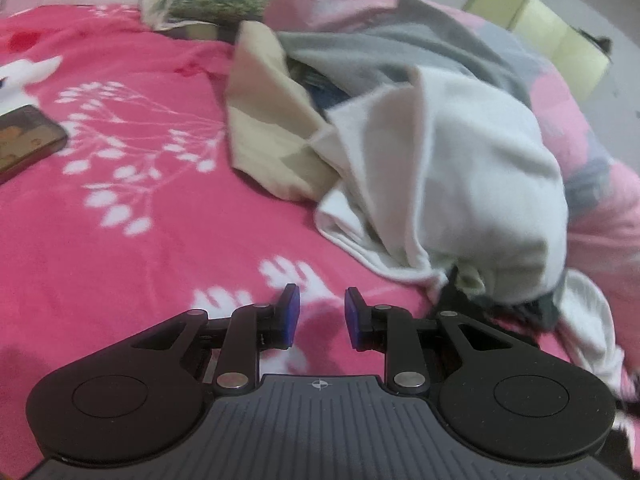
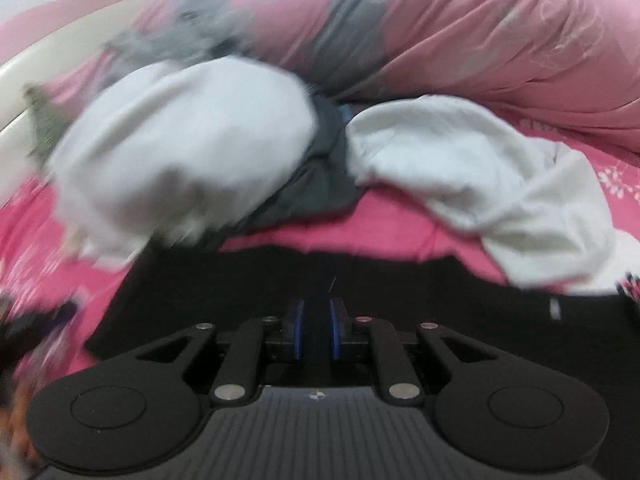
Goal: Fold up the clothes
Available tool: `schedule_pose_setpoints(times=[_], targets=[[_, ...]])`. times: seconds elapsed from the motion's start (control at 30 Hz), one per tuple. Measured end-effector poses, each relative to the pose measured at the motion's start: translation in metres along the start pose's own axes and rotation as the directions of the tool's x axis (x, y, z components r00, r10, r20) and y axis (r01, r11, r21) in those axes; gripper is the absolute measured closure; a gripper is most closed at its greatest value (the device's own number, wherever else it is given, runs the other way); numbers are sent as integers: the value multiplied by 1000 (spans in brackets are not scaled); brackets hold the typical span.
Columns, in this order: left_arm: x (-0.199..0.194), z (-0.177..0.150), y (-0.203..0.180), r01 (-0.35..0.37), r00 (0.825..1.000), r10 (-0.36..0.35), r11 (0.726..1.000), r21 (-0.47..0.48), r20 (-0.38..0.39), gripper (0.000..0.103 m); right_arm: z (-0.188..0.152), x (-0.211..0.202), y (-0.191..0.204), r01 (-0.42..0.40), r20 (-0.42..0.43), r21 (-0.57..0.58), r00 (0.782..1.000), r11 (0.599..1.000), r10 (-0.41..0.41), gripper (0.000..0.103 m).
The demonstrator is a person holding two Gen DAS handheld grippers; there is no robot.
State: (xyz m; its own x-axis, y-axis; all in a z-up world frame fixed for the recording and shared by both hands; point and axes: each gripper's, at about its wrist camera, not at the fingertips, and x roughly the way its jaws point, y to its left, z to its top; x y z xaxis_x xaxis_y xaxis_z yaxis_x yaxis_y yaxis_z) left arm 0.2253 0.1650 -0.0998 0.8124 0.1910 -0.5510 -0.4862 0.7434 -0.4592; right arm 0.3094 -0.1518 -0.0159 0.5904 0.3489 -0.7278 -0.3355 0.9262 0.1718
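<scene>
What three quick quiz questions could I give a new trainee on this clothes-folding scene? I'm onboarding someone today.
1. True or false: the left gripper holds a garment.
2. Which colour is the garment under the right gripper: A white, B black, C beige?
3. What lies on the pink bedspread at the far left of the left wrist view?

Key: 1 false, its jaws are apart over bare bedspread. 2 B. 3 a phone.
</scene>
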Motion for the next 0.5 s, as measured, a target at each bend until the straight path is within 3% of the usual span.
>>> schedule_pose_setpoints(times=[0.1,0.2,0.27,0.4,0.47,0.5], targets=[[-5,4,5,17,1000,-16,999,-34,17,78,-32,-37,14,-47,-42,-3,998,999,47,89],[-12,7,0,103,995,-103,995,-6,10,78,-67,-72,22,-67,-55,37,996,997,69,89],[-16,7,-6,185,982,-184,982,32,-35,76,-91,-95,21,-49,-44,78,998,996,53,89],[-27,-3,-31,327,936,-288,924,199,-200,75,-138,-141,0,16,-28,189,1000,982,-10,89],[-38,-13,-39,410,891,-327,877,250,-315,74,-160,-159,-9,46,-22,232,999,972,-42,89],[-45,-20,-39,465,854,-356,851,246,-380,73,-169,-166,-13,59,-20,248,998,967,-56,89]])
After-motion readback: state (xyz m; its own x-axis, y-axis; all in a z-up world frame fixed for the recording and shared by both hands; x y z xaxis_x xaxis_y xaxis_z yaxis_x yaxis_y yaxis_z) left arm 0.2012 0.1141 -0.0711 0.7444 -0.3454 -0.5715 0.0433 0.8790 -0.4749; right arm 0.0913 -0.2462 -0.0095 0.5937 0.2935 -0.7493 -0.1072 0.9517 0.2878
